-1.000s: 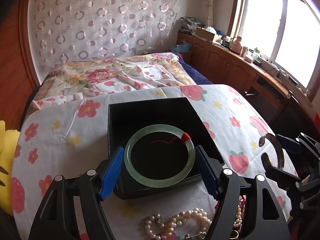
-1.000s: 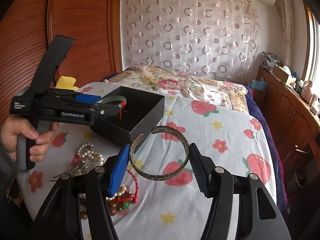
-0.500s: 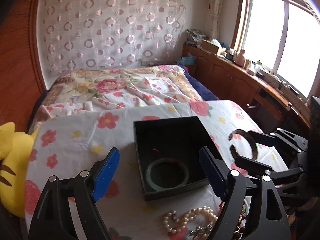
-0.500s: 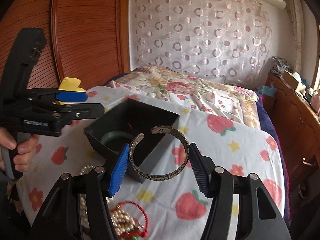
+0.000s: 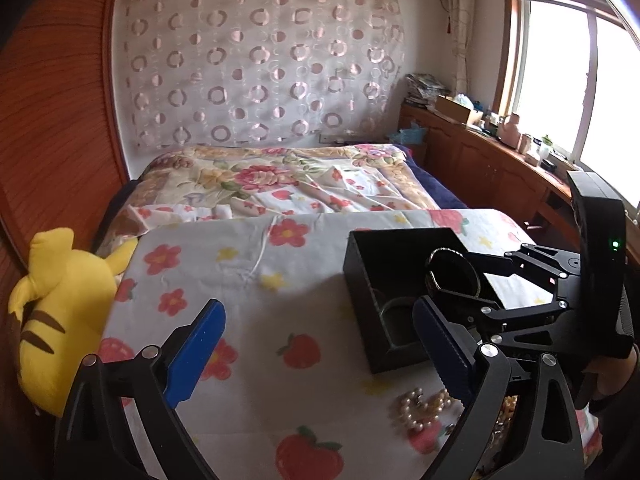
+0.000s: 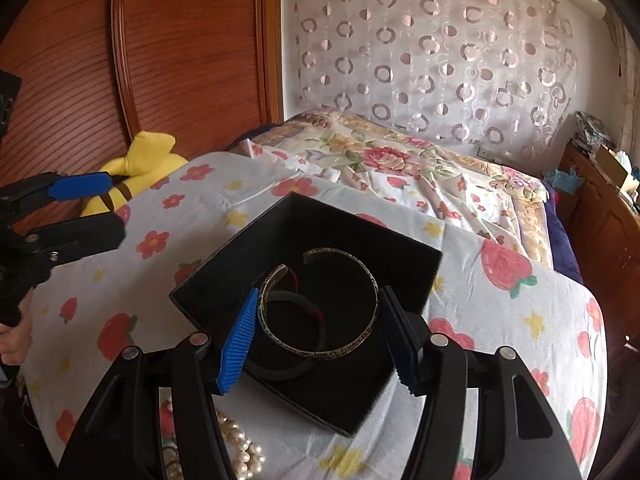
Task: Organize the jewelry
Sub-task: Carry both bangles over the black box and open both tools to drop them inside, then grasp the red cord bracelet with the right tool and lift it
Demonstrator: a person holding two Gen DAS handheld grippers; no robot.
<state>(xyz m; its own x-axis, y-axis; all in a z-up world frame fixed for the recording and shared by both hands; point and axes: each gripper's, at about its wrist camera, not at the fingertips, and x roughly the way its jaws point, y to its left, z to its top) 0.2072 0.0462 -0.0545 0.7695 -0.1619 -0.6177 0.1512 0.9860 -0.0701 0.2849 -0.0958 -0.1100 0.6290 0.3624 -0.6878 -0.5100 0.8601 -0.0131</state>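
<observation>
A black open box (image 6: 400, 258) stands on the flower-print cloth; it also shows in the left wrist view (image 5: 362, 280). A green bangle (image 6: 282, 372) lies inside it. My right gripper (image 6: 318, 334) is shut on a metal cuff bracelet (image 6: 356, 342) and holds it just above the box; the cuff also shows in the left wrist view (image 5: 434, 278). My left gripper (image 5: 320, 354) is open and empty, left of the box above the cloth; it shows at the left of the right wrist view (image 6: 86, 204).
A pearl strand (image 5: 420, 410) and other beads lie on the cloth in front of the box; the pearls also show in the right wrist view (image 6: 240, 446). A yellow plush toy (image 5: 56, 304) sits at the left edge. A bed lies behind, wooden cabinets at right.
My left gripper opened, dropped the green bangle into the box and moved off to the left. My right gripper brought the cuff bracelet over the box.
</observation>
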